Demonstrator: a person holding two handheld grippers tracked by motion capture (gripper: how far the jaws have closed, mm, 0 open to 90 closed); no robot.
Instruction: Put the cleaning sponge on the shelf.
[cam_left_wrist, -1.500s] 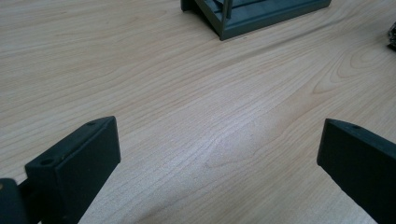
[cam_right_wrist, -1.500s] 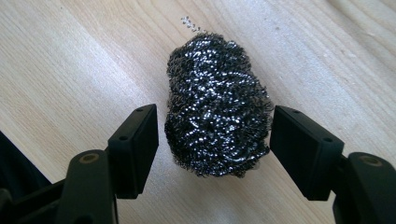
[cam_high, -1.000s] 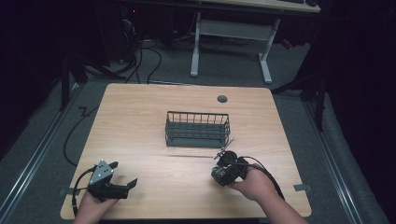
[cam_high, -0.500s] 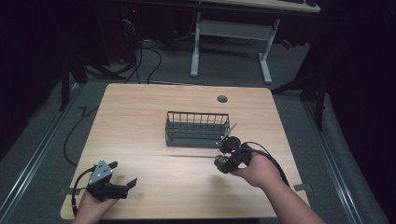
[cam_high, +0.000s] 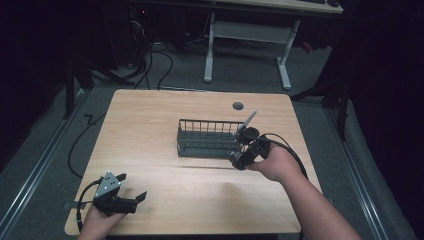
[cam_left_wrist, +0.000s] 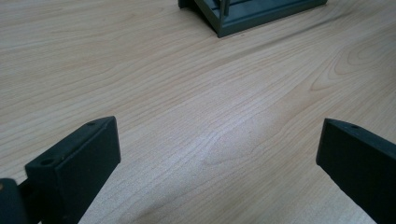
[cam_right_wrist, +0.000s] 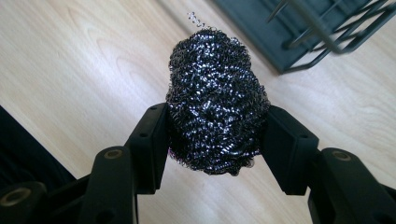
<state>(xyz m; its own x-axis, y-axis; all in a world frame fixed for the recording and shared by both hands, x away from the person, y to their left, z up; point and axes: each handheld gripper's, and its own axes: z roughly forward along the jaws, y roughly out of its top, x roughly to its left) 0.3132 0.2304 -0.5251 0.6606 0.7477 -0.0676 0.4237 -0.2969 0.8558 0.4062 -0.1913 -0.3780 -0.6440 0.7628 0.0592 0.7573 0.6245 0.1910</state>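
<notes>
Coiled steel scourer (cam_right_wrist: 217, 100), gripper-clamped (cam_right_wrist: 217, 140)

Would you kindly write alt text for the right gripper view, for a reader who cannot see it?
A dark steel-wool scouring ball is clamped between the two black jaws of the right gripper, held above a light wooden table. A corner of a dark wire basket sits at the upper right.

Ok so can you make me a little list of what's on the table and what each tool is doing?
table: light wood table
basket: dark wire basket, near the middle of the table
right tool: right tool shut on a steel wool ball, held above the table beside the basket's right end
left tool: left tool open, nothing between its jaws, at the near left corner
other: round hole in the tabletop beyond the basket
</notes>
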